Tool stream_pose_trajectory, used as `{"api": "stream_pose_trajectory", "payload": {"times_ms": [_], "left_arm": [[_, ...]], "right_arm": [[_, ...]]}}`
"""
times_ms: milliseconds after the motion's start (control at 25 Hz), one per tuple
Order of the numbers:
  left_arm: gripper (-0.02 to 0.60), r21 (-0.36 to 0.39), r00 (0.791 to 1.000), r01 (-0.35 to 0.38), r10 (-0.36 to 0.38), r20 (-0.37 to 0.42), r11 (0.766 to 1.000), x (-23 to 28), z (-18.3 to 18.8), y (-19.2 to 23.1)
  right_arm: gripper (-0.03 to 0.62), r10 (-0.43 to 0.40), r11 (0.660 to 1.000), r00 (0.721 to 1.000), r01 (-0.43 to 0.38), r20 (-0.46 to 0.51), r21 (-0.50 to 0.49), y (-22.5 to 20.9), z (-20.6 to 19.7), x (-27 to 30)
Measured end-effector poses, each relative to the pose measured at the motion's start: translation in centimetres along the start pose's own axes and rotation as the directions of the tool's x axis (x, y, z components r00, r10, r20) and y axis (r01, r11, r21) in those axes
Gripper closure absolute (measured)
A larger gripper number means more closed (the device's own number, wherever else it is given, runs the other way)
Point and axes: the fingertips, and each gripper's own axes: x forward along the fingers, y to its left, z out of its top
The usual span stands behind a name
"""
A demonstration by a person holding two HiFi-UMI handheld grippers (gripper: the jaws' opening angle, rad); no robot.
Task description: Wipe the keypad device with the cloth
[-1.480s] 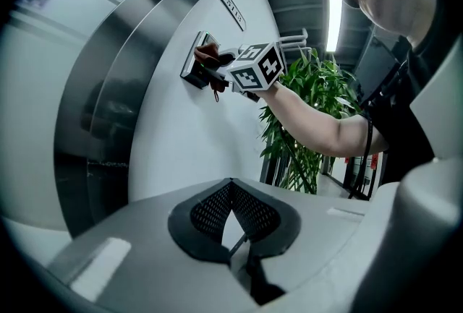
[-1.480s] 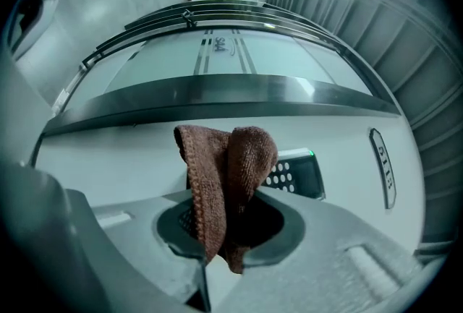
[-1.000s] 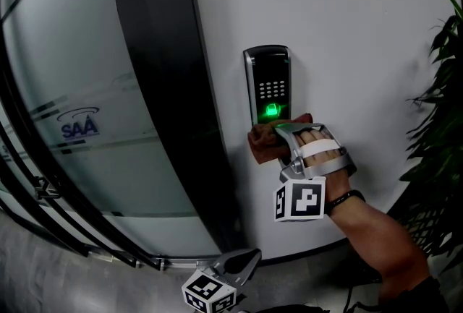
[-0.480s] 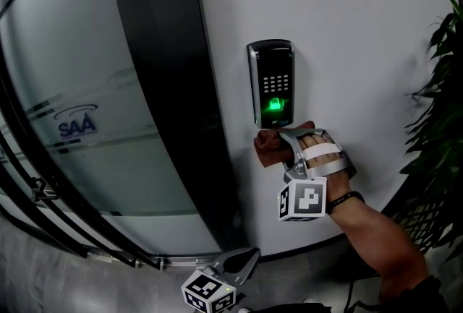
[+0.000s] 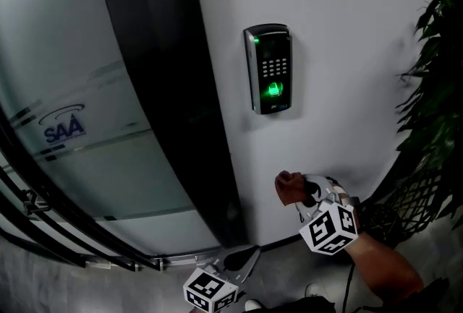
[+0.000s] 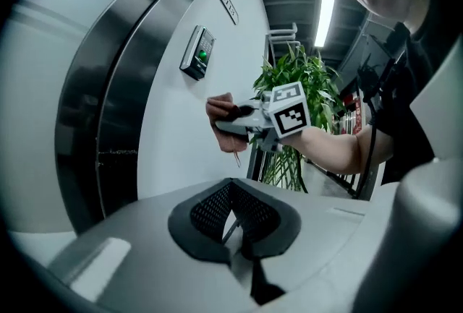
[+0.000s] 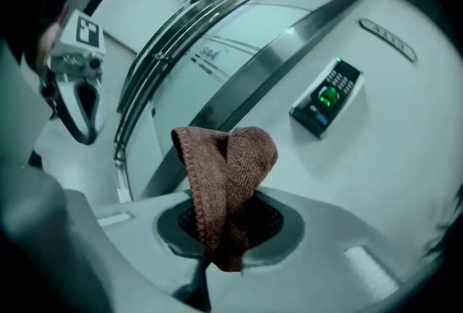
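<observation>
White wall (image 5: 347, 29) carried the keypad device (image 5: 269, 69), upright, w/ a green light lit on its lower part. Brown cloth (image 5: 289, 189) sat well below the keypad device & slightly to its right, clear of it, bunched up. Right hand-held gripper (image 5: 302, 194) had its jaws clamped on the cloth, folds sticking out past the tips in the right gripper view. Left hand-held gripper (image 5: 242, 259) hung further below the keypad device, at frame bottom, jaws pressed together w/ nothing btwn them. Dark curved frame (image 5: 173, 87) ran left of the keypad device, w/ a frosted glass panel (image 5: 65, 131) bearing a blue logo beyond it. Plant (image 5: 434, 87) stood to the device's right.
</observation>
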Motion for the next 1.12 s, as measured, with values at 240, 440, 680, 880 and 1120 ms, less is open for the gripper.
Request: {"api": "stream_pose_trajectory", "payload": {"times_ms": [240,440,680,880,1120], "left_arm": [[0.565,-0.023,1.0,0.012,-0.012,0.022,1.0,-0.1,-0.1,-1.7],[0.565,-0.047,0.999,-0.039,0.04,0.013,0.998,0.7,-1.1,-4.7],[0.565,-0.06,0.991,-0.124,0.127,0.048,0.99,2.1,-0.5,-9.0],[0.565,-0.106,0.978,-0.191,0.199,0.07,0.976,2.6,-1.4,-13.7],[0.565,-0.11,0.961,-0.263,0.271,0.06,0.959,2.5,-3.1,-17.4]], "right_arm": [[0.539,0.149,0.861,0.971,-0.22,0.185,0.459,5.9,-3.8,-6.1],[0.539,0.141,0.793,0.961,-0.253,0.236,0.555,7.0,-6.5,-11.0],[0.539,0.156,0.774,0.944,-0.3,0.291,0.558,5.9,-8.8,-15.7],[0.54,0.202,0.776,0.917,-0.364,0.344,0.515,6.2,-10.5,-19.1],[0.54,0.248,0.758,0.891,-0.422,0.379,0.497,7.5,-12.4,-21.8]]}}
